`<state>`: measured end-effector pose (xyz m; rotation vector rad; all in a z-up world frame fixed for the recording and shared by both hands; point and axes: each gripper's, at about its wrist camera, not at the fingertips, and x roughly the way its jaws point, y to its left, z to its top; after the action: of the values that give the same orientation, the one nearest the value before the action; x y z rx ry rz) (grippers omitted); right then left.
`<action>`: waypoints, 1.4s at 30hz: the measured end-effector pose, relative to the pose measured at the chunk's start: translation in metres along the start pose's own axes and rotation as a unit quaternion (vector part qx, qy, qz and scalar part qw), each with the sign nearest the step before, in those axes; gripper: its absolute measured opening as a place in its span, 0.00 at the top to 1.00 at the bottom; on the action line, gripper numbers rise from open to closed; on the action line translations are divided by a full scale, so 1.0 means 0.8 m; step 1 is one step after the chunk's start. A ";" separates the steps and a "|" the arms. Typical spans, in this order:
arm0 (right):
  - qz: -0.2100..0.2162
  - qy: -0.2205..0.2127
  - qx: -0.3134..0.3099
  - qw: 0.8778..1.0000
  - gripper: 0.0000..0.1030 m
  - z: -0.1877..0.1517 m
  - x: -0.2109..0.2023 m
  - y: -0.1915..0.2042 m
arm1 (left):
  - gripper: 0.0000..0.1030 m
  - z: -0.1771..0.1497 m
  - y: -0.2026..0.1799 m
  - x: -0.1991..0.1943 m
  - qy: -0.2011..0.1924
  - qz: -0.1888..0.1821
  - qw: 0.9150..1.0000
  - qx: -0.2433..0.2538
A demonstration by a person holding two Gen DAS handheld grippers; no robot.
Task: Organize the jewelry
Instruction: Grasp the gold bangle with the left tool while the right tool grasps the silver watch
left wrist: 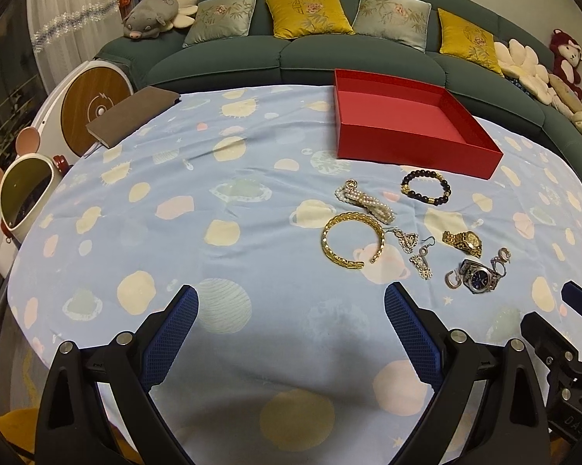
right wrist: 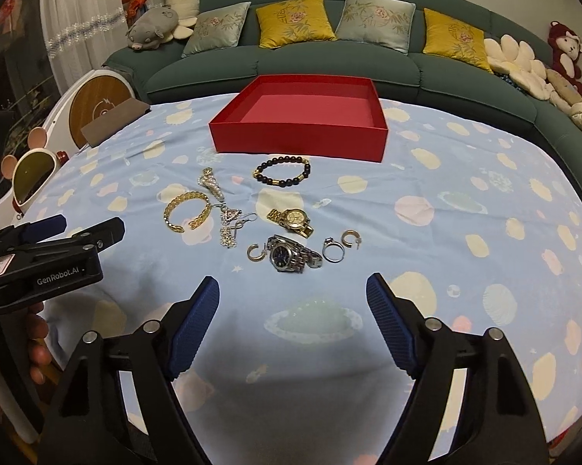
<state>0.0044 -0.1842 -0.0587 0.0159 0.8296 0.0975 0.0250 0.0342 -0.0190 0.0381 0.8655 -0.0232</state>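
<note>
An open red box (right wrist: 298,137) stands at the far side of the blue patterned cloth (right wrist: 446,271). In front of it lie a black bead bracelet (right wrist: 287,160), a pearl bracelet (right wrist: 213,186), a gold bangle (right wrist: 171,209), dangling earrings (right wrist: 229,232), a gold watch (right wrist: 293,217), a silver watch with a blue dial (right wrist: 287,255), a ring (right wrist: 324,250) and hoop earrings. My right gripper (right wrist: 293,283) is open just short of the silver watch, with nothing between its fingers. My left gripper (left wrist: 291,294) is open over bare cloth, left of the bangle (left wrist: 331,248) and below it in the picture.
A brown notebook (left wrist: 132,116) lies at the cloth's far left corner. A white machine with a wooden disc (left wrist: 93,112) and a mouse-eared white object (left wrist: 23,193) stand off the left edge. A green sofa (left wrist: 329,58) with cushions runs behind. A hand (right wrist: 35,329) holds the left gripper.
</note>
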 end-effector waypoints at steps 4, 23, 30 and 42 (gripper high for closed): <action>0.007 0.015 -0.016 1.000 0.30 0.006 0.025 0.007 | 0.08 0.000 0.006 0.016 0.009 0.007 1.000 -0.002; 0.006 0.057 -0.020 0.998 0.58 0.023 0.097 -0.001 | 0.08 -0.002 0.012 0.059 0.045 -0.024 0.999 -0.004; 0.007 0.053 -0.021 0.998 0.75 0.023 0.097 -0.004 | 0.08 0.000 0.018 0.069 0.049 -0.025 0.998 -0.016; 0.031 0.046 -0.009 0.998 0.93 0.018 0.080 -0.009 | 0.08 0.014 0.016 0.081 0.055 -0.060 0.995 -0.048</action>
<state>0.0584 -0.1854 -0.0969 0.0197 0.9206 0.1655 0.0757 0.0465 -0.0606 -0.1040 0.9774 -0.0934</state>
